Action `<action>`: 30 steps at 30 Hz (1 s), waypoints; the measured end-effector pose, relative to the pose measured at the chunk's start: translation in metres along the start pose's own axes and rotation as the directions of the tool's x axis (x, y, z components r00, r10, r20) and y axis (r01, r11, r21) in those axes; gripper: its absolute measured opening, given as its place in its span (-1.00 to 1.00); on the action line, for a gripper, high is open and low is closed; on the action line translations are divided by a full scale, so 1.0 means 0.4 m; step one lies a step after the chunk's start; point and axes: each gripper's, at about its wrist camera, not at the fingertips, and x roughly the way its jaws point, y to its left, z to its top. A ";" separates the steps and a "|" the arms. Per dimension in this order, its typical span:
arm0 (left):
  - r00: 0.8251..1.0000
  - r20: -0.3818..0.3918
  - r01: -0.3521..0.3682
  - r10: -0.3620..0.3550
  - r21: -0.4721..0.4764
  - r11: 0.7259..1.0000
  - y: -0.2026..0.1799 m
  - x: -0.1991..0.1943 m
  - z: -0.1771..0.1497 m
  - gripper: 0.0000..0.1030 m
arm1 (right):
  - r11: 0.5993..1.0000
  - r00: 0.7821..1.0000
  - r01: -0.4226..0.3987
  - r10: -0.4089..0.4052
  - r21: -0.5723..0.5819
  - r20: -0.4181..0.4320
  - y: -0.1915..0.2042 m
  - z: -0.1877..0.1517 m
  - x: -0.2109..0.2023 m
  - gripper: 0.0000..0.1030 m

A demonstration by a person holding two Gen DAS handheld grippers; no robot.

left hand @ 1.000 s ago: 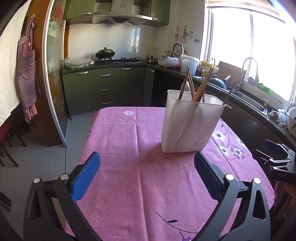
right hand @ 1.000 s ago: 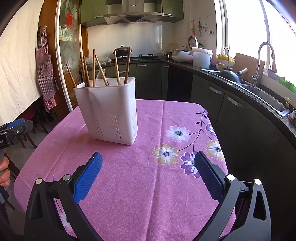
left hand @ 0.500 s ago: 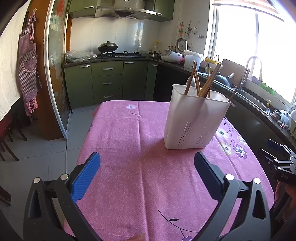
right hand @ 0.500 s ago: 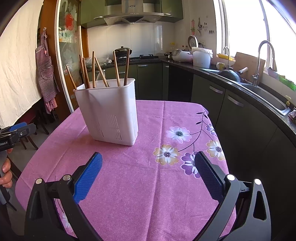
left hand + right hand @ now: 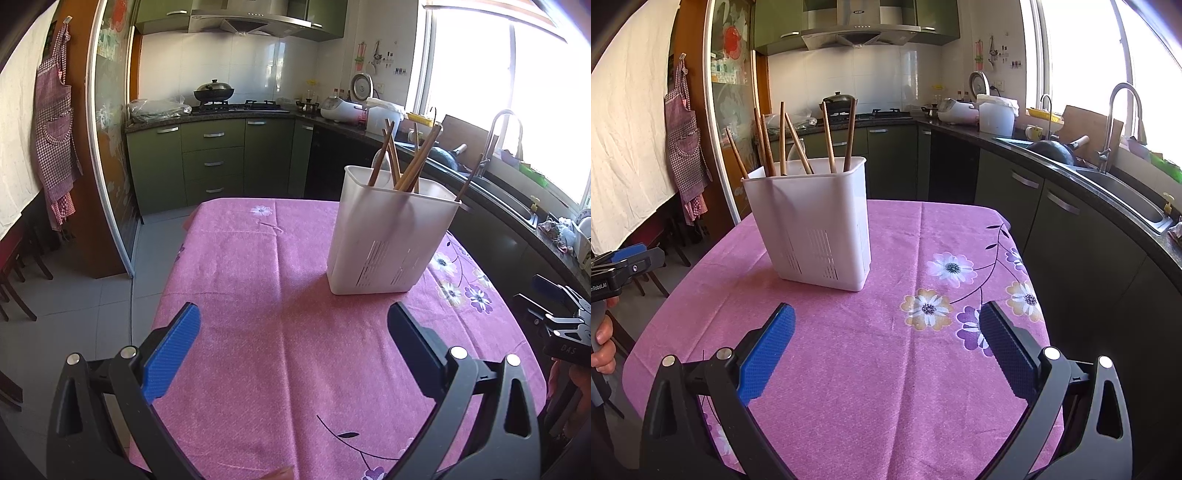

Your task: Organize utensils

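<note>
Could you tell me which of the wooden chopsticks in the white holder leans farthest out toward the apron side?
The short chopstick at the holder's left corner: it tilts away over the rim, while the others stand closer to upright nearer the middle.

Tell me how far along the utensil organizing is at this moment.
Looks essentially done: the chopsticks stand in the white holder on the pink tablecloth, with no loose utensils visible on it. In hand: nothing; the left gripper and right gripper are both open and empty, short of the holder. Nothing visibly remains.
</note>
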 end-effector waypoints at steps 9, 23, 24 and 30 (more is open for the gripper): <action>1.000 -0.002 0.002 -0.002 0.001 1.000 0.000 0.000 0.000 0.87 | 1.000 1.000 -0.005 0.005 0.000 -0.004 0.001 -0.002 0.005 0.91; 1.000 -0.008 0.014 -0.014 -0.009 1.000 0.003 0.002 -0.006 0.87 | 1.000 1.000 -0.008 0.008 0.001 -0.006 0.001 -0.006 0.008 0.91; 1.000 -0.008 0.022 -0.022 -0.015 1.000 0.006 0.002 -0.006 0.87 | 1.000 1.000 -0.008 0.008 0.001 -0.007 0.003 -0.007 0.009 0.91; 1.000 0.000 0.020 -0.020 -0.019 1.000 0.009 -0.007 -0.005 0.87 | 1.000 1.000 -0.010 0.010 -0.001 -0.009 0.004 -0.011 0.012 0.91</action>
